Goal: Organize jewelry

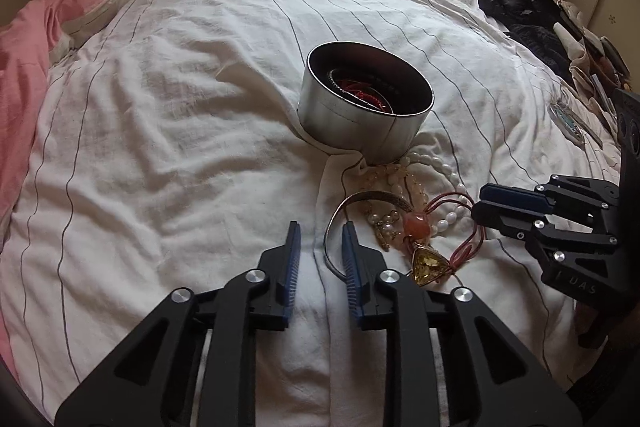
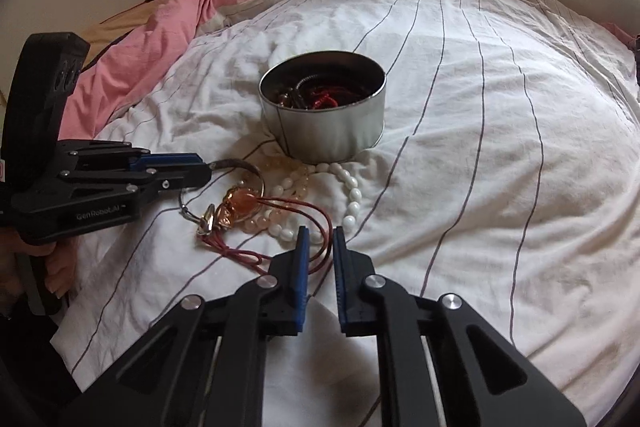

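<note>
On the bed (image 1: pixel 168 131), a round metal tin (image 1: pixel 362 111) already holds red and dark pieces, while a tangle of pearl strands (image 2: pixel 352 195), a metal bangle (image 1: pixel 340 227) and a red-cord pendant (image 1: pixel 418 227) lies just in front of it. The left gripper (image 1: pixel 320 251) has its fingers partly open, straddling the bangle's rim without pinching it. The right gripper (image 2: pixel 319 247) is narrowly parted around the red cord (image 2: pixel 320 223); a firm pinch looks unconfirmed. Next comes closing, lifting and untangling toward the tin.
</note>
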{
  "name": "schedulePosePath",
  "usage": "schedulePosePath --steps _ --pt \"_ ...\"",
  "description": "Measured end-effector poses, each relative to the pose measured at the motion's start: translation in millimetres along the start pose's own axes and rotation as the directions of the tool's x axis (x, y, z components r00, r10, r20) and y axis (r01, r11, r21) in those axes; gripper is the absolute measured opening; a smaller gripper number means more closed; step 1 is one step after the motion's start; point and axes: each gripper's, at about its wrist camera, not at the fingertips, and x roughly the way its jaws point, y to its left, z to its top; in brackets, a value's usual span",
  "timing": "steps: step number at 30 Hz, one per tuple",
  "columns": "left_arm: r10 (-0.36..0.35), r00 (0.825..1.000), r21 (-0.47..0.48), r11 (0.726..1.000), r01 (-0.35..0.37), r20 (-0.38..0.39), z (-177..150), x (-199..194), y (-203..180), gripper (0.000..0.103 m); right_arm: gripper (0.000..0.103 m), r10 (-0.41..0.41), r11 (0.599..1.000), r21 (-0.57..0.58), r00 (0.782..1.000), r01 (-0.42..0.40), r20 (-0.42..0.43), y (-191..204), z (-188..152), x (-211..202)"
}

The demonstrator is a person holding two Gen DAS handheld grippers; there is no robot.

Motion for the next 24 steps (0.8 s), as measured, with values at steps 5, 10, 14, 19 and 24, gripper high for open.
schedulePosePath --steps 5,10,14,19,24 --pt "0.016 1.000 0.020 1.000 -0.016 0.007 0.7 2.6 -6.6 0.038 0.042 -0.007 1.000 0.019 1.000 0.008 -0.021 -1.4 -0.7 11.7" --pt "0.018 1.000 0.027 0.999 -0.018 0.007 2.3 5.0 -9.2 0.046 0.036 -0.006 1.000 -0.012 0.999 0.005 -0.047 5.9 -2.1 19.7" --pt "0.031 1.000 0.042 0.999 -0.031 0.002 1.3 9.4 -13.2 0.049 0.005 0.013 1.000 0.013 0.998 -0.012 -0.062 1.1 -2.9 17.4" --pt "0.049 0.999 0.064 0.997 -0.049 0.004 -0.2 11.8 -17.2 0.049 0.003 0.004 0.999 0.040 0.999 -0.003 -0.043 -7.5 -4.4 0.5" --pt "0.046 0.999 0.064 0.997 -0.046 0.006 -1.1 11.7 -17.1 0.052 0.003 -0.047 0.994 0.096 0.999 0.049 -0.025 -25.9 -6.1 -14.1"
